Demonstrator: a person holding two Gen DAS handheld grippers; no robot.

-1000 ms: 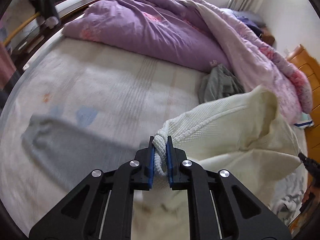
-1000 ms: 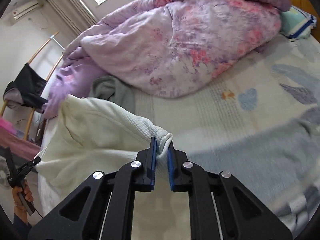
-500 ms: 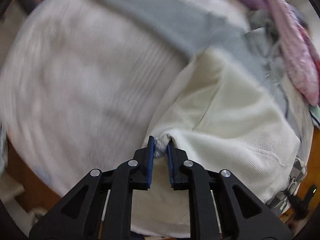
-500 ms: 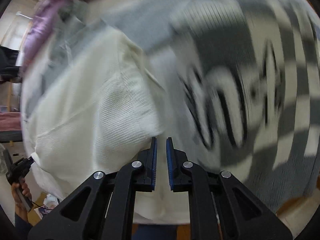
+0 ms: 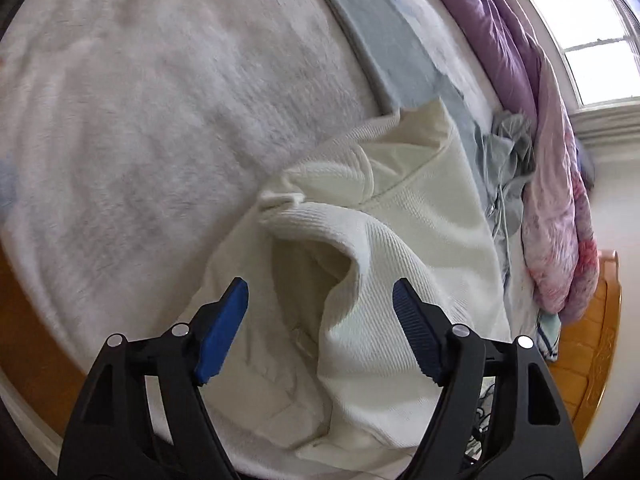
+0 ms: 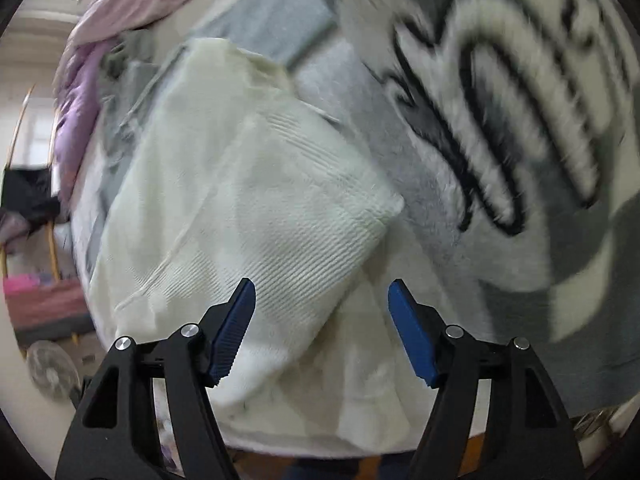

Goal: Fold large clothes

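Left wrist view looks down on the bed (image 5: 132,120), its pale fleecy cover filling everything ahead and to the left of the left claw (image 5: 320,312). Far ahead and to the right a purple and pink duvet (image 5: 552,208) is heaped along the bed's far side, under a bright window (image 5: 592,44). Nearer, a grey garment (image 5: 504,152) lies crumpled between the duvet and the cream sweater (image 5: 400,216). The sweater lies directly ahead of the left claw and runs back underneath it, one ribbed fold humped up between the blue pads (image 5: 224,332) (which stand wide apart, touching no cloth that I can see). A wooden bed frame (image 5: 592,344) shows at the right edge.

From the right wrist view, a grey and white patterned blanket (image 6: 500,120) spreads ahead and right of the right claw (image 6: 322,308), blurred. The same cream sweater lies ahead and to the left, a ribbed cuff end reaching toward the gap between the pads (image 6: 236,328). This claw is also spread wide, holding nothing. A fan (image 6: 50,372) stands low at the left.
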